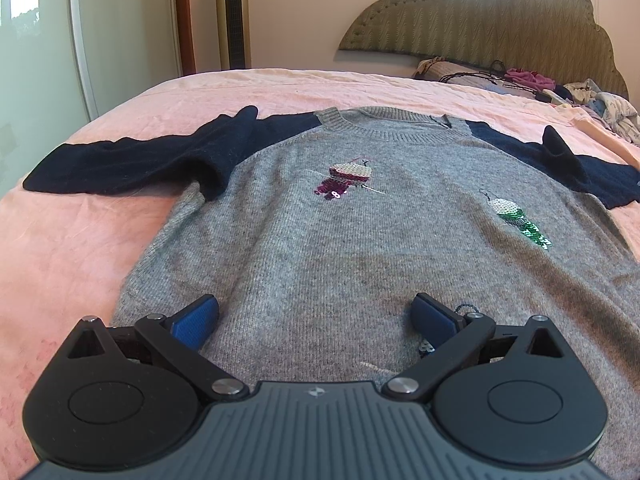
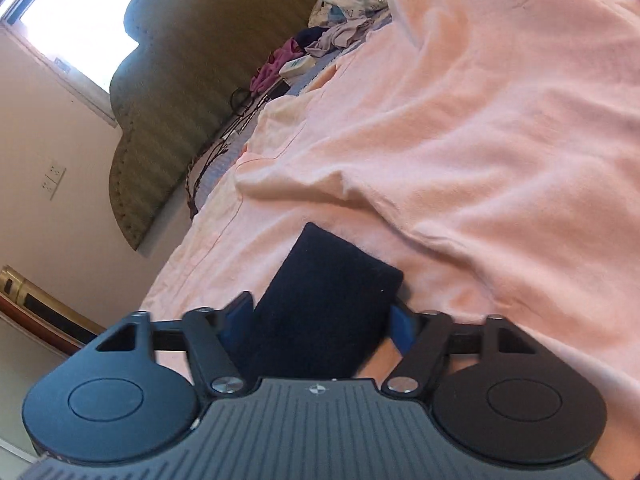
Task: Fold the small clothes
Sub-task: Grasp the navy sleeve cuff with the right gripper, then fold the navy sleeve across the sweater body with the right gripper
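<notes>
A grey knit sweater (image 1: 320, 248) lies flat, front up, on a bed (image 1: 72, 240) covered by a soft, wrinkled pink sheet. Its body is a fine, fuzzy weave with a ribbed round collar; both sleeves are dark navy knit. Two sequin birds are sewn on the chest: one purple (image 1: 348, 180), one green (image 1: 520, 220).

The left gripper (image 1: 316, 316) hangs over the lower hem area, pointing toward the collar. Its jaws stand wide apart; the blue ribbed pads (image 1: 196, 320) hold nothing. The arms are matte black, jointed by round metal pins.

The right gripper (image 2: 320, 320) is rolled to one side, so the bed appears tilted in its view. The flat, rectangular end of the navy sleeve (image 2: 328, 300) lies between its pads. The jaws appear apart around the sleeve; no firm pinch is visible.

A scalloped, padded olive headboard (image 1: 500, 32) stands at the bed's far end, with loose clothes (image 1: 592, 104) heaped beside it.
</notes>
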The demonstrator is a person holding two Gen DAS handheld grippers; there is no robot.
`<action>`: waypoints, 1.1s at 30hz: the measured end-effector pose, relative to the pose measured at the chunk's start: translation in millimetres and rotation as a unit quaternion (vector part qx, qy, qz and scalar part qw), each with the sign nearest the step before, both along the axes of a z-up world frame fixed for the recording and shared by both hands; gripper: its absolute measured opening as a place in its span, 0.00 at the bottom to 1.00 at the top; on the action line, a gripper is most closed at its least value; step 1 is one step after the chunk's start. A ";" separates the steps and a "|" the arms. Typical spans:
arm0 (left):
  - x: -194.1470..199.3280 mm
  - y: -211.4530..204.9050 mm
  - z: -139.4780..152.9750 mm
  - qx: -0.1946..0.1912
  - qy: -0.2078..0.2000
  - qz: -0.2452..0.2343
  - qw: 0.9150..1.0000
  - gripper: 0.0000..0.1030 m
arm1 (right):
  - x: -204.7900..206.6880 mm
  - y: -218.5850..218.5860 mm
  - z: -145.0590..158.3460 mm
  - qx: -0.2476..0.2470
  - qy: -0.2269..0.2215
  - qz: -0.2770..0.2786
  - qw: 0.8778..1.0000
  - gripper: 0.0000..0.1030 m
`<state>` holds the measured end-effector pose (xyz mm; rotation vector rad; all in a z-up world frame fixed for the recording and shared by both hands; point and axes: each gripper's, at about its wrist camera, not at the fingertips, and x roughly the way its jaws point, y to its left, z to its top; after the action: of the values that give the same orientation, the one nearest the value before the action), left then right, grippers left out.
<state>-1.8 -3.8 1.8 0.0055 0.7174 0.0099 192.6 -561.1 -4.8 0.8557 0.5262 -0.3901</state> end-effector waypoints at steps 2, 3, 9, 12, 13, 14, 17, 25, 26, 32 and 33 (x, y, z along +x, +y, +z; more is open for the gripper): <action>-0.1 -0.2 0.2 -0.001 0.000 0.000 1.000 1.00 | -5.0 0.5 -1.7 0.008 -0.006 -0.001 1.000 0.13; -0.1 -0.2 0.3 -0.001 0.000 -0.001 1.000 1.00 | -9.8 2.6 2.6 0.004 -0.013 -0.002 1.000 0.13; 0.5 0.5 0.4 -0.007 -0.002 -0.001 1.000 1.00 | -43.5 52.9 70.8 -0.031 -0.112 0.049 0.992 0.13; 0.2 0.7 0.4 -0.008 -0.002 -0.001 1.000 1.00 | -40.7 119.8 110.6 -0.037 -0.166 0.143 0.975 0.13; 0.2 0.6 0.4 -0.008 -0.002 -0.001 1.000 1.00 | -35.3 141.9 117.6 -0.034 -0.178 0.174 0.968 0.13; 0.4 1.0 0.3 -0.008 -0.002 -0.001 1.000 1.00 | -28.7 170.4 124.9 -0.030 -0.189 0.210 0.959 0.13; 0.3 1.0 0.3 -0.008 -0.002 -0.001 1.000 1.00 | -4.3 254.0 131.1 -0.023 -0.200 0.296 0.934 0.13; -0.3 2.3 0.4 -0.012 -0.003 -0.005 1.000 1.00 | 3.3 345.4 79.0 0.017 -0.124 0.349 0.929 0.52; -0.4 3.4 0.8 -0.015 -0.003 -0.006 1.000 1.00 | -8.9 337.8 73.2 0.022 -0.123 0.347 0.930 0.52; 13.8 31.7 32.9 -0.168 -0.014 -0.041 0.985 1.00 | -84.0 282.2 24.5 -0.037 -0.076 0.313 0.946 0.56; 24.0 38.1 39.0 -0.212 -0.016 -0.046 0.976 1.00 | -94.3 275.9 19.3 -0.048 -0.071 0.304 0.949 0.57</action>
<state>22.1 34.2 40.8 -0.3698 0.6752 -0.2318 98.3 -285.1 14.4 0.5836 0.6015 0.2100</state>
